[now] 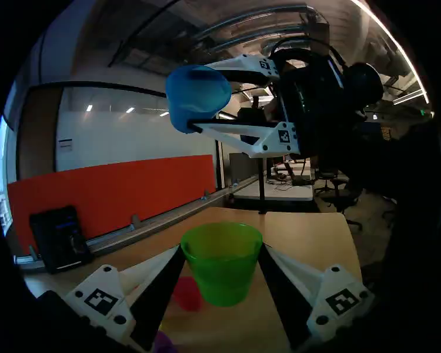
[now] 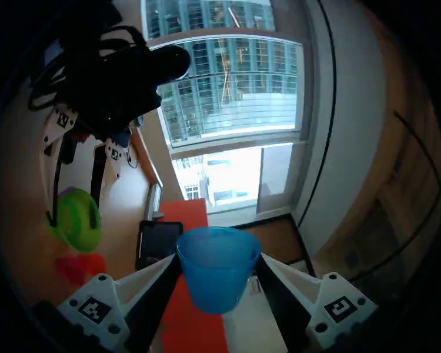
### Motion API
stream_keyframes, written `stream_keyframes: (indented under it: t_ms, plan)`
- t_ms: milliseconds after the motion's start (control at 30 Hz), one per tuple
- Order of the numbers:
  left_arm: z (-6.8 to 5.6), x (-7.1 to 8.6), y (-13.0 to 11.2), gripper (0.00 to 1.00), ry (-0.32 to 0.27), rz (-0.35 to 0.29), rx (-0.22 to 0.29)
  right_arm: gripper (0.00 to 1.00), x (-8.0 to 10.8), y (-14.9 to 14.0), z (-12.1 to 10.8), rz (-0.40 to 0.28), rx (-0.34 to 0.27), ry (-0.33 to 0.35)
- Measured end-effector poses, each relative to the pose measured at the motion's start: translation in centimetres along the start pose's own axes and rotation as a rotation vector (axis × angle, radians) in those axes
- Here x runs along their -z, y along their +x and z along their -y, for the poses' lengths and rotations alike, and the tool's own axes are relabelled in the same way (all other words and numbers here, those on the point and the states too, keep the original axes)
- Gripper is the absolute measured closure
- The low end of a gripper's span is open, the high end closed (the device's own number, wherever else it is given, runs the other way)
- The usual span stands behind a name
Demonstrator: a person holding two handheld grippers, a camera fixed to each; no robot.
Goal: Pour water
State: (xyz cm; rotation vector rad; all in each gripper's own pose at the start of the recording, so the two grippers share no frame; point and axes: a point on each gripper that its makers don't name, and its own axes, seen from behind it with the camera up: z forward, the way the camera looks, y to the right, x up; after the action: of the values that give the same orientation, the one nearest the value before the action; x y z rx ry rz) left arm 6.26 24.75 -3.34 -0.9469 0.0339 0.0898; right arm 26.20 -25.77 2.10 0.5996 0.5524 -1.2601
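Two cups, one to each claw. Left claw (image 1: 220, 252) clamped on green cup (image 1: 221, 267), both fingers pressing its sides. Held upright, mouth open to the ceiling, low at 6 o'clock in the left gripper view, above the wooden table (image 1: 314, 235).

Right claw (image 2: 217, 260) likewise closed on blue cup (image 2: 217, 279), a finger against each side. Seen from the left claw, hangs high at 11 to 12 o'clock, well above the green rim and apart from it. Right claw's fingers stacked one over the other there, so rolled onto its side, with the blue cup's long axis near level rather than upright. Agrees with the right gripper view: table turned up along 9 o'clock, green cup out at 9 o'clock, farther off.

Judged not yet lined up: blue cup a little toward 11 o'clock of the green mouth. Probably calls for bringing the blue lip over the green opening, or sliding the green cup beneath it.

Facing of the blue mouth unreadable in the left gripper view; water inside not discernible; no stream visible. Both cups plain translucent plastic, tapered, wider at the rim, without handles.

Red object (image 1: 188, 293) on the table at 7 o'clock, beside the green cup's base. Dark tablet (image 1: 59, 238) at 9 o'clock, before an orange panel (image 1: 114, 188).
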Motion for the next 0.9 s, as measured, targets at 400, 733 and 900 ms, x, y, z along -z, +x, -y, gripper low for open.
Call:
stream_keyframes:
  t_ms: [400,733,900]
  plan:
    - [0.2,0.3,0.2,0.13,0.007,0.000,-0.006,0.10,1.1,0.1,1.9,-0.014,-0.562,0.075]
    - [0.4,0.4,0.6,0.13,0.010,-0.003,-0.013,0.10,1.3,0.0,3.2,-0.003,-0.991,0.126]
    - [0.4,0.4,0.6,0.13,0.013,-0.001,-0.017,0.11,1.4,-0.1,3.2,0.004,-1.152,0.128]
